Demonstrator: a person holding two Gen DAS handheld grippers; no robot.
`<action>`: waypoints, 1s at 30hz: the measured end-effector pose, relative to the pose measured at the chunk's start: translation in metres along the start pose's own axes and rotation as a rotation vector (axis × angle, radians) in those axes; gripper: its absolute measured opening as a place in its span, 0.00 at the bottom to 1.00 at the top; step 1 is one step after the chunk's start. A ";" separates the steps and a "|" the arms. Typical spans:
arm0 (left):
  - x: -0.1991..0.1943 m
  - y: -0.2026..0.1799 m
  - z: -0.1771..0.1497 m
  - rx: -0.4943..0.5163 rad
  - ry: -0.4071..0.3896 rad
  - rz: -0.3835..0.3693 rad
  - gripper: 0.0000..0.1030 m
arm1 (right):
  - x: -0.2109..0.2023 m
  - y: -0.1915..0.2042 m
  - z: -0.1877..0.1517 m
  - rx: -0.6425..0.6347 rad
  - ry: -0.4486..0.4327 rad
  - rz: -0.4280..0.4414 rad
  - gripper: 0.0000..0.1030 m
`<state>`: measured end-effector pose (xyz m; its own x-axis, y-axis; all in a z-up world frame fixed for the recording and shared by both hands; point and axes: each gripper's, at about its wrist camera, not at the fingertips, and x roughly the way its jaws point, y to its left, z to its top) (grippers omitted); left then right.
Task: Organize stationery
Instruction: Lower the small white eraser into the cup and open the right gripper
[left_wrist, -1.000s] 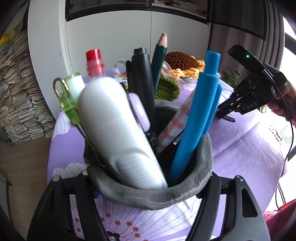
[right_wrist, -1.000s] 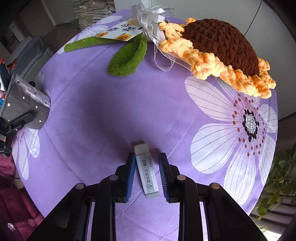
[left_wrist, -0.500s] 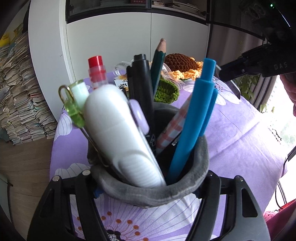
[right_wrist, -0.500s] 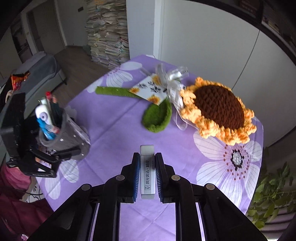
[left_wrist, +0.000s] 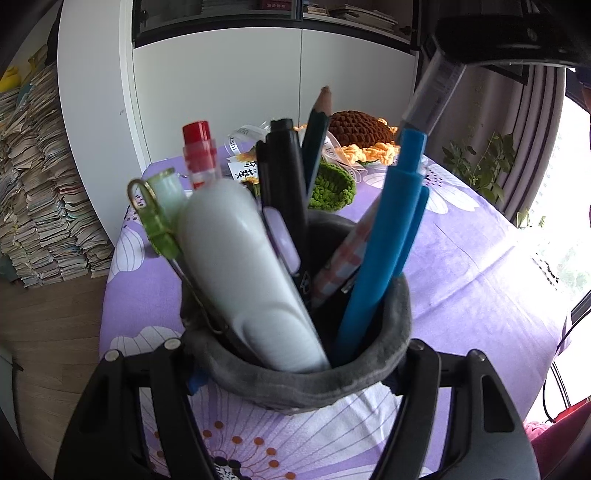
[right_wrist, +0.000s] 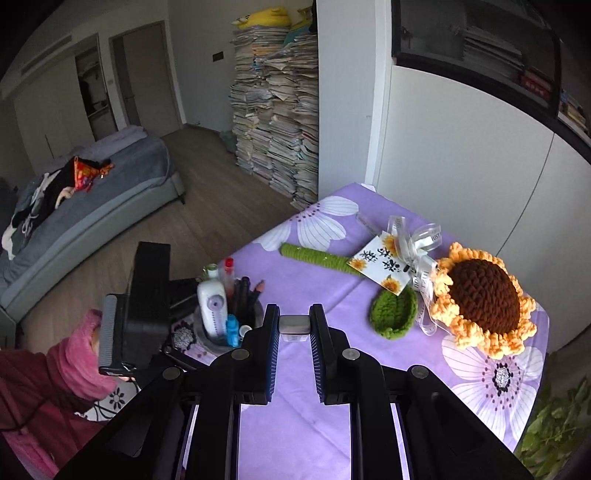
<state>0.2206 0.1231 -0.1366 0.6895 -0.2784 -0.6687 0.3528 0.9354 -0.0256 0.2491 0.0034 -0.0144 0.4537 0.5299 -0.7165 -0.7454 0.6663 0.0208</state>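
Note:
My left gripper is shut on a grey felt pen holder standing on the purple cloth. The holder is packed with a bulky white dispenser, a blue pen, a black marker, a pencil and a red-capped pen. My right gripper is shut on a white eraser and holds it in the air. In the left wrist view the eraser hangs tilted just above the blue pen's top. From the right wrist view the pen holder lies below and left of my fingers.
A crochet sunflower, its green leaf, green stem and a ribboned card lie at the table's far side. The flowered purple tablecloth covers a small round table. A person's pink sleeve is behind the holder.
My right gripper closed on the eraser, lifted it off the cloth and carried it up and over toward the pen holder. The left gripper and the holder kept still.

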 end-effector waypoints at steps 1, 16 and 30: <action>0.001 0.000 0.000 0.002 -0.001 0.000 0.67 | -0.002 0.003 0.002 0.000 -0.008 0.018 0.17; -0.003 0.000 -0.002 -0.002 -0.010 -0.007 0.67 | -0.001 0.030 0.022 -0.027 -0.023 0.156 0.17; -0.005 -0.001 -0.004 0.000 -0.011 -0.004 0.67 | 0.040 0.034 0.008 -0.050 0.156 0.178 0.17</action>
<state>0.2140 0.1246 -0.1361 0.6953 -0.2844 -0.6601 0.3555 0.9343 -0.0281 0.2454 0.0516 -0.0370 0.2349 0.5469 -0.8035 -0.8320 0.5406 0.1246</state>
